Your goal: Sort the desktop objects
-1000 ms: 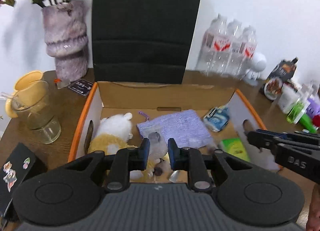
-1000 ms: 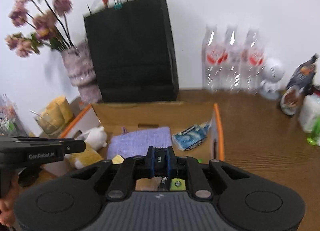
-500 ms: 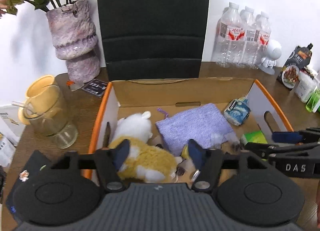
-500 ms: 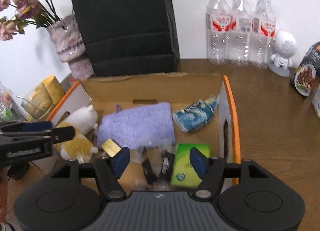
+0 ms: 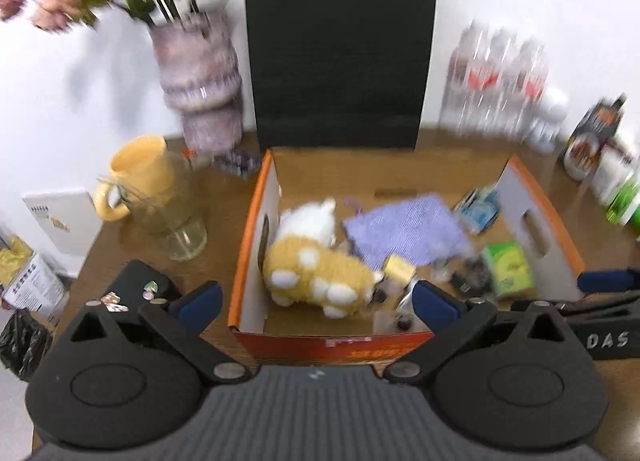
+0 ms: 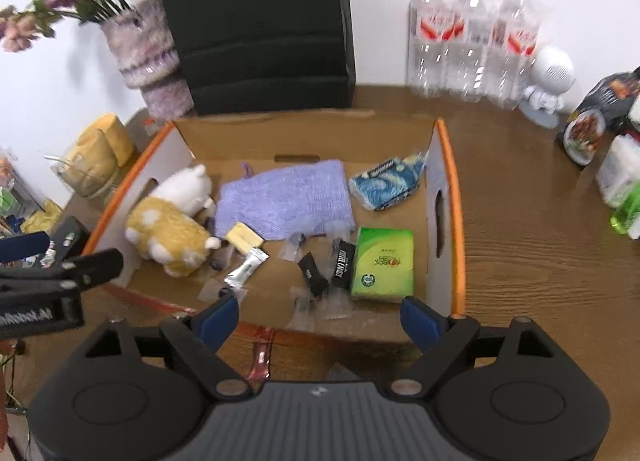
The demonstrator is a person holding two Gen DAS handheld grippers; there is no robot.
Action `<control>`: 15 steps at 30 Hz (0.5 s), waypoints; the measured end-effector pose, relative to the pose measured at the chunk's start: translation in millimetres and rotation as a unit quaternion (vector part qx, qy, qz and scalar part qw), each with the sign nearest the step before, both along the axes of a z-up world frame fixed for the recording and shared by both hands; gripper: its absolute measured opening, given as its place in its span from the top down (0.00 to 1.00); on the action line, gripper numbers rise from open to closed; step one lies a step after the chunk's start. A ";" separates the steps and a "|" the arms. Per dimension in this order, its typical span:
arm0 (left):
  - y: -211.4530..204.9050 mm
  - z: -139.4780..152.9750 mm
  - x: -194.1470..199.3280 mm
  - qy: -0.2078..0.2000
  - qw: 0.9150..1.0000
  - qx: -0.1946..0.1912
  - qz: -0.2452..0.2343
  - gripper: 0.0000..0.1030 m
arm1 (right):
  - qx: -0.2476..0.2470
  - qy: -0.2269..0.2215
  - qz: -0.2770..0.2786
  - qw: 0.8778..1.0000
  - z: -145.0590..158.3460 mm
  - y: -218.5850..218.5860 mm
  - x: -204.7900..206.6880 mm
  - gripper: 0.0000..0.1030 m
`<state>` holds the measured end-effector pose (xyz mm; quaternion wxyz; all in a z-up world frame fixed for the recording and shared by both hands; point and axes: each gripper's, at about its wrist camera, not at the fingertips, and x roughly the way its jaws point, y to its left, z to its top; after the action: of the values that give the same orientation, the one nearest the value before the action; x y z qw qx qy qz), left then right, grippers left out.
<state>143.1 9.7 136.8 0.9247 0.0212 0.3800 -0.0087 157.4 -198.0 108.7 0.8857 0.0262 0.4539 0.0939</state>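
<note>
An orange-rimmed cardboard box (image 5: 256, 217) (image 6: 452, 165) holds a yellow-and-white plush toy (image 5: 316, 273) (image 6: 168, 229), a purple cloth (image 6: 284, 201), a blue tissue pack (image 6: 384, 185), a green tissue pack (image 6: 384, 261), black sachets (image 6: 344, 265), a silver sachet (image 6: 246, 267) and clear wrappers. My left gripper (image 5: 316, 303) hovers over the box's near wall, its jaws opening wide with nothing between them. My right gripper (image 6: 320, 317) hangs over the near right edge, jaws also opening and empty. Each gripper shows at the edge of the other's view.
Behind the box stand a black paper bag (image 6: 256, 21), a vase of flowers (image 5: 200, 81) and water bottles (image 6: 472, 29). A glass jug with a yellow mug (image 5: 156, 193) and a black stickered box (image 5: 136, 293) lie left. Snack packs (image 6: 592, 121) sit right. A red wrapper (image 6: 258, 361) lies before the box.
Both grippers went from nearly shut to wide open and drew back and up from the box. The small packets that were at their tips now lie inside the box.
</note>
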 end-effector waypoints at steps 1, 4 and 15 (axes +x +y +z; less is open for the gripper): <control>1.4 7.4 -12.2 -0.016 1.000 -0.007 -0.001 0.00 | 0.002 -0.014 -0.001 1.000 6.1 -0.7 -11.1 0.14; -0.2 18.0 -57.0 -0.055 0.998 -0.030 -0.008 0.00 | 0.012 -0.067 -0.006 0.998 17.7 -2.6 -54.8 0.06; -10.4 -70.5 -171.0 -0.093 0.994 -0.032 -0.040 0.00 | 0.010 -0.123 -0.019 0.992 -66.7 -16.6 -180.7 0.00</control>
<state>-28.0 -0.8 66.3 0.9551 0.0081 0.2908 -0.0560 -23.3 -214.6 42.1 0.9362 0.0319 0.3399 0.0842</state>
